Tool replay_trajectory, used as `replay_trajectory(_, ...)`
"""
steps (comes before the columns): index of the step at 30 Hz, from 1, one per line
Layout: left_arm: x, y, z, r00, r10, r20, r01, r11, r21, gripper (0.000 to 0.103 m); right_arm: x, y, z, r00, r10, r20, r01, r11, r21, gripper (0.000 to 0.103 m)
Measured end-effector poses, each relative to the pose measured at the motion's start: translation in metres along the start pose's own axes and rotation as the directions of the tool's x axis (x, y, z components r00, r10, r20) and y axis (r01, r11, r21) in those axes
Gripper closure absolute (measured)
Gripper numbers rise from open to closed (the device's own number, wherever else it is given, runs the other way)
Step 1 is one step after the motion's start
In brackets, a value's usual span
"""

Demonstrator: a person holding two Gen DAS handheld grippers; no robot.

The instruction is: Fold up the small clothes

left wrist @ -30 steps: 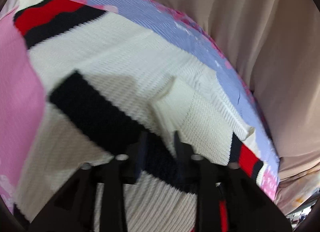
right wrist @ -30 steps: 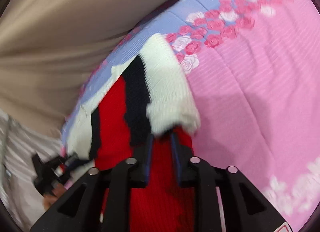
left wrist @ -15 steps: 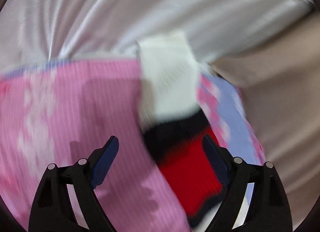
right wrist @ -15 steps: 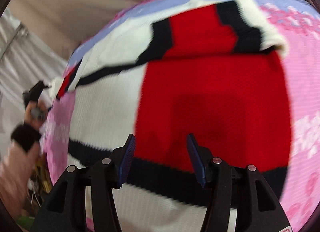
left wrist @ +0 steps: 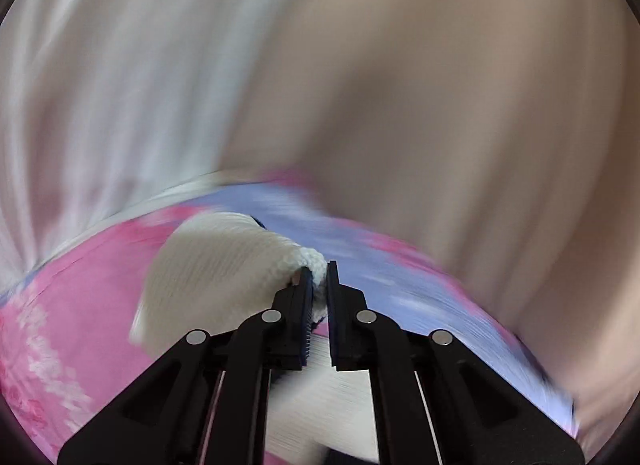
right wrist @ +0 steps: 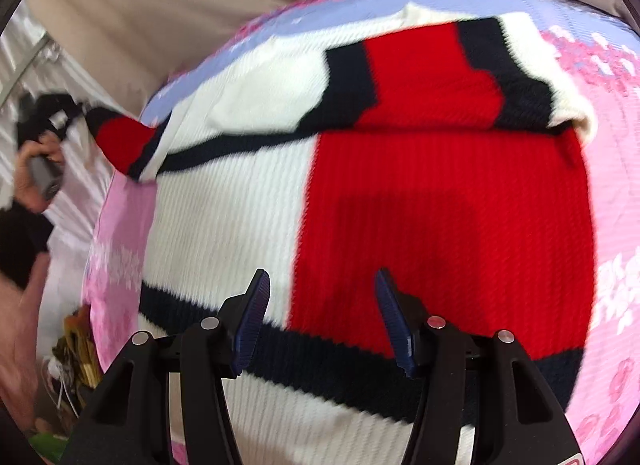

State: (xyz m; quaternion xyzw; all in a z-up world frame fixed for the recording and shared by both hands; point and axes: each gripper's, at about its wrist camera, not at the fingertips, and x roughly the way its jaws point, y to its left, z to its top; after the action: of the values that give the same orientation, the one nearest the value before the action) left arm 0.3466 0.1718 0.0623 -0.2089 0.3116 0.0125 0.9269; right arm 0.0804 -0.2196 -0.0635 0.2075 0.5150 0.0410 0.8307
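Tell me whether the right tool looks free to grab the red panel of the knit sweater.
Probably yes: the right tool hangs open right over the red, white and black knit sweater, nothing between.

Left gripper (left wrist: 319, 285): fingers nearly closed, pinching a fold of white knit cuff (left wrist: 312, 265) between the blue pads (left wrist: 307, 305), pointing toward the far edge of the bedspread. Right gripper (right wrist: 322, 317): fingers spread wide, nothing between them, poised above the sweater's near portion. Left hand (right wrist: 38, 173), seen at the left edge of the right wrist view: wrapped around the gripper handle, black sleeve at the wrist, forearm bare below.
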Motion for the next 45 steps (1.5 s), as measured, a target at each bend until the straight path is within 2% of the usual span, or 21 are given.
replay_trajectory(4,-0.016,-0.143,-0.084,0.972,-0.196,-0.128,0.222,0.945,0.239,0.094,-0.017,-0.033,0.011,0.997,-0.024,0.069,0.019,0.997,0.074,0.045)
replay_trajectory(5,-0.013,-0.171,-0.122,0.949,-0.232,-0.212,0.284,0.922,0.263,0.093,-0.021,-0.043,0.013,0.996,-0.036,0.082,0.028,0.995,0.095,0.045)
replay_trajectory(6,-0.009,-0.185,-0.149,0.931,-0.243,-0.272,0.316,0.909,0.272,0.083,-0.025,-0.056,0.014,0.994,-0.05,0.094,0.039,0.992,0.12,0.045)
replay_trajectory(7,-0.003,-0.196,-0.178,0.916,-0.235,-0.326,0.33,0.903,0.275,0.073,-0.028,-0.065,0.014,0.993,-0.063,0.1,0.049,0.989,0.137,0.045)
replay_trajectory(8,0.002,-0.202,-0.208,0.902,-0.213,-0.375,0.327,0.904,0.274,0.052,-0.031,-0.074,0.015,0.991,-0.081,0.106,0.065,0.986,0.152,0.045)
replay_trajectory(9,0.007,-0.202,-0.231,0.892,-0.184,-0.413,0.31,0.914,0.262,0.046,-0.034,-0.082,0.016,0.989,-0.098,0.112,0.079,0.983,0.164,0.045)
replay_trajectory(12,0.015,-0.177,-0.262,0.87,-0.145,-0.472,0.259,0.947,0.188,0.043,-0.043,-0.095,0.023,0.981,-0.139,0.134,0.117,0.981,0.155,0.044)
replay_trajectory(15,0.008,-0.119,-0.247,0.886,-0.101,-0.452,0.145,0.987,0.065,0.036,-0.043,-0.091,0.041,0.976,-0.147,0.162,0.132,0.986,0.097,0.039)
replay_trajectory(18,0.015,-0.065,-0.218,0.902,-0.072,-0.425,0.033,0.995,-0.099,0.032,-0.029,-0.08,0.072,0.982,-0.107,0.153,0.099,0.993,0.062,0.03)
replay_trajectory(22,0.037,-0.002,-0.192,0.907,-0.06,-0.416,-0.072,0.953,-0.295,0.031,0.002,-0.078,0.106,0.983,-0.133,0.129,0.124,0.989,0.079,0.03)
replay_trajectory(26,0.05,0.031,-0.189,0.906,-0.104,-0.411,-0.093,0.897,-0.432,0.034,0.02,-0.109,0.115,0.992,-0.061,0.109,0.028,0.959,0.282,0.03)
replay_trajectory(28,0.052,0.033,-0.187,0.907,-0.117,-0.405,-0.088,0.887,-0.453,0.038,0.024,-0.123,0.115,0.993,-0.029,0.119,-0.016,0.934,0.358,0.034)
replay_trajectory(30,0.054,0.031,-0.182,0.913,-0.123,-0.389,-0.074,0.888,-0.454,0.057,0.025,-0.125,0.119,0.991,-0.019,0.135,-0.034,0.924,0.38,0.039)
replay_trajectory(31,0.054,0.03,-0.179,0.916,-0.124,-0.382,-0.067,0.89,-0.451,0.065,0.027,-0.123,0.123,0.99,-0.01,0.138,-0.044,0.924,0.379,0.049)
replay_trajectory(33,0.052,0.027,-0.177,0.927,-0.109,-0.359,-0.069,0.892,-0.447,0.088,0.035,-0.117,0.133,0.993,0.018,0.113,-0.058,0.93,0.362,0.089)
replay_trajectory(34,0.048,0.028,-0.174,0.934,-0.101,-0.343,-0.069,0.891,-0.45,0.09,0.035,-0.114,0.137,0.994,0.029,0.107,-0.066,0.931,0.36,0.094)
replay_trajectory(38,0.024,0.027,-0.153,0.966,-0.081,-0.245,-0.039,0.892,-0.451,0.093,-0.019,-0.092,0.157,0.95,0.13,0.284,-0.211,0.938,0.275,0.096)
replay_trajectory(39,0.019,0.027,-0.152,0.969,-0.067,-0.237,-0.044,0.9,-0.434,0.093,-0.039,-0.088,0.159,0.928,0.163,0.335,-0.253,0.936,0.245,0.097)
replay_trajectory(41,0.02,0.03,-0.158,0.966,-0.05,-0.254,-0.06,0.911,-0.408,0.093,-0.065,-0.088,0.15,0.91,0.147,0.388,-0.236,0.952,0.193,0.097)
replay_trajectory(42,0.03,0.031,-0.169,0.956,-0.031,-0.292,-0.09,0.916,-0.392,0.093,-0.062,-0.093,0.145,0.918,0.122,0.376,-0.204,0.961,0.185,0.097)
replay_trajectory(45,0.046,0.039,-0.198,0.925,0.0,-0.38,-0.16,0.907,-0.39,0.093,0.005,-0.131,0.123,0.984,-0.026,0.177,-0.023,0.962,0.271,0.097)
